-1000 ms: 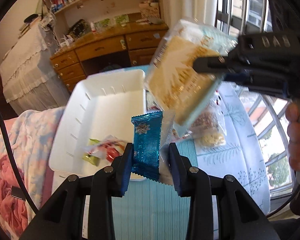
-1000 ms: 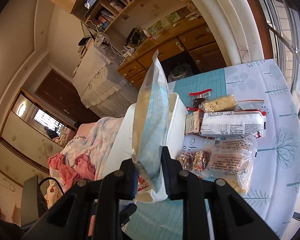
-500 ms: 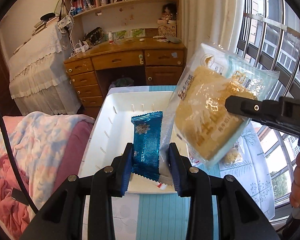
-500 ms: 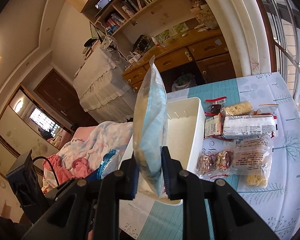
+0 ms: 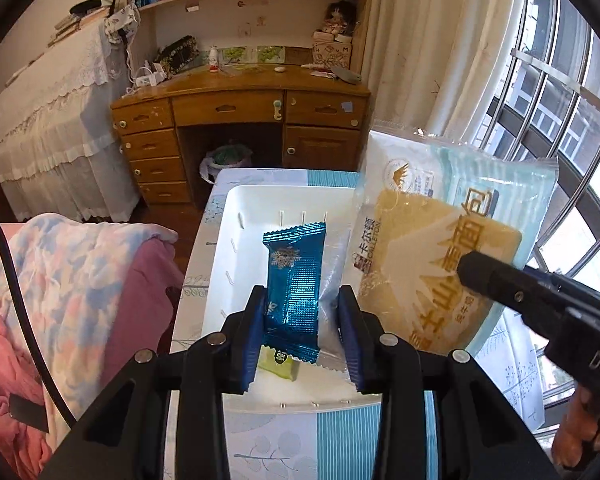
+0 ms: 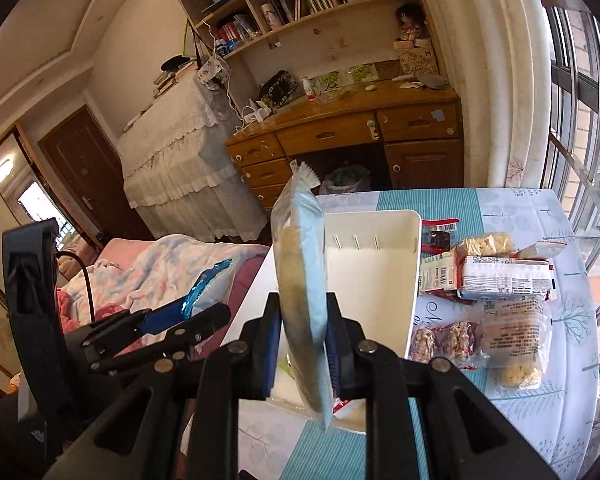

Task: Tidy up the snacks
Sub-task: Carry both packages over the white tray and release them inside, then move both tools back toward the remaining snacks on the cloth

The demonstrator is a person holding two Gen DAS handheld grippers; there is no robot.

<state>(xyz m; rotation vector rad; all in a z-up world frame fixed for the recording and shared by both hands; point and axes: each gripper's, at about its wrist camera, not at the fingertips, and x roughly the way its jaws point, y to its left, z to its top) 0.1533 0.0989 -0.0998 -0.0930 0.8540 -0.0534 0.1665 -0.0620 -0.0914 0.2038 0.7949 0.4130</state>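
Left gripper (image 5: pixel 302 316): jaws narrow, blue pads clamped on a blue foil snack packet (image 5: pixel 295 280), ribbed, crimped at both ends, snowflake print, standing upright; a clear crinkled wrapper sits against it between the pads. Packet hangs over the white plastic bin (image 5: pixel 236 280).

Right gripper (image 6: pixel 304 336): jaws pinched on a flat cake pack (image 6: pixel 302 280), pale blue and clear film, tan slab inside, serrated top seal, held edge-on and upright, over the bin's near end.

Bin: rectangular, smooth walls with slits; a green-wrapped sweet (image 5: pixel 278 364) lies on its floor.

Counter (image 6: pixel 540 432): cloth with teal stripes and tree print. Right of the bin, loose snacks lie close together: clear bags of puffed rice bars (image 6: pixel 512 332), nut clusters (image 6: pixel 444 340), a white wrapped bar (image 6: pixel 504 280).
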